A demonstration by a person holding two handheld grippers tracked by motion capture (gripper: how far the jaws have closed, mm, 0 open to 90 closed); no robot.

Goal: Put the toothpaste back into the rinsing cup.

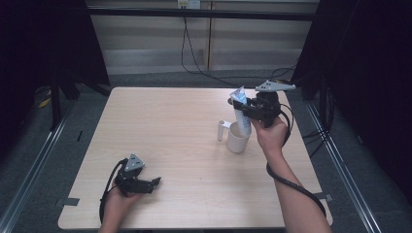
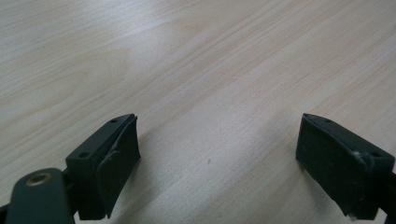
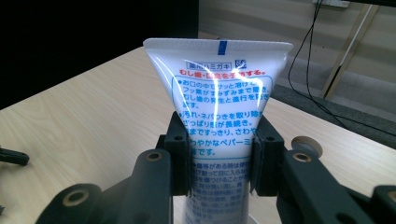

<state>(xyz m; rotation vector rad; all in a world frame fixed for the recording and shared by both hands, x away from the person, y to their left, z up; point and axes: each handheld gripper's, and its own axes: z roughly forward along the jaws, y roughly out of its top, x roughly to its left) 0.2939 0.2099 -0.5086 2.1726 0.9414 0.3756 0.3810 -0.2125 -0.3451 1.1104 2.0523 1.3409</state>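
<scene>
Resting low at the near left corner of the pale wood-grain counter (image 1: 170, 131): left gripper (image 1: 154, 182), jaws spread wide, nothing between them but bare laminate; matte black pads, blocky and wedge-shaped, each cut off by the bottom edge of the left gripper view. Farther off on the right side, right gripper (image 3: 219, 156) pinching a white plastic toothpaste tube (image 3: 219, 102) across its middle, pads pressed flat on both sides. Tube held upright, flat crimped end on top, glossy skin with glare washing out part of the blue and red print; lower end hidden behind the jaws in the right gripper view. From the high view, tube's lower part down inside a white mug (image 1: 238, 138) with a squared handle to its left; cap end not visible, so cannot tell if touching the mug's bottom. Beyond the counter's far edge, black cables (image 1: 194, 58) trailing over grey floor, dark curtains at both sides.
</scene>
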